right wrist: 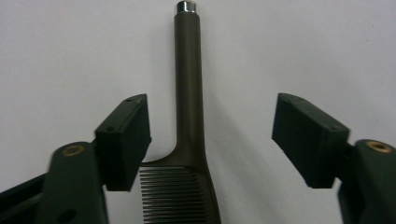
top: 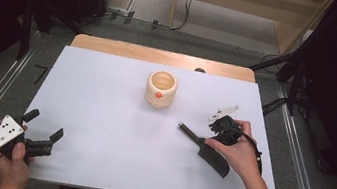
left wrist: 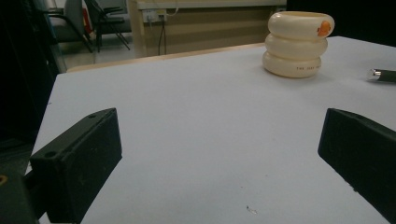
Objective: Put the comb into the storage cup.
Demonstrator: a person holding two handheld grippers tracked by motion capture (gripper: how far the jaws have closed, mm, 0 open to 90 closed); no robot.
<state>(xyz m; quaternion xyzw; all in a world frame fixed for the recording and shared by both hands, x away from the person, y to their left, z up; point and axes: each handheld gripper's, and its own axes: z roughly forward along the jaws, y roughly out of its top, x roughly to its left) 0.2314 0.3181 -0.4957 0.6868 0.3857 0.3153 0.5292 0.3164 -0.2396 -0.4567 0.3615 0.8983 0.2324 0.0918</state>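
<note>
The comb (right wrist: 189,140) looks light, stiff, probably slick plastic; the right gripper (right wrist: 212,135), spread wide, should pinch its handle toward twelve o'clock.

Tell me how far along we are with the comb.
Early. Nothing looks done: the comb lies flat on the table, apart from the holder. In hand: the right gripper is over the handle, jaws open on either side. Left: grip and lift. The left gripper sits open, idle.
</note>
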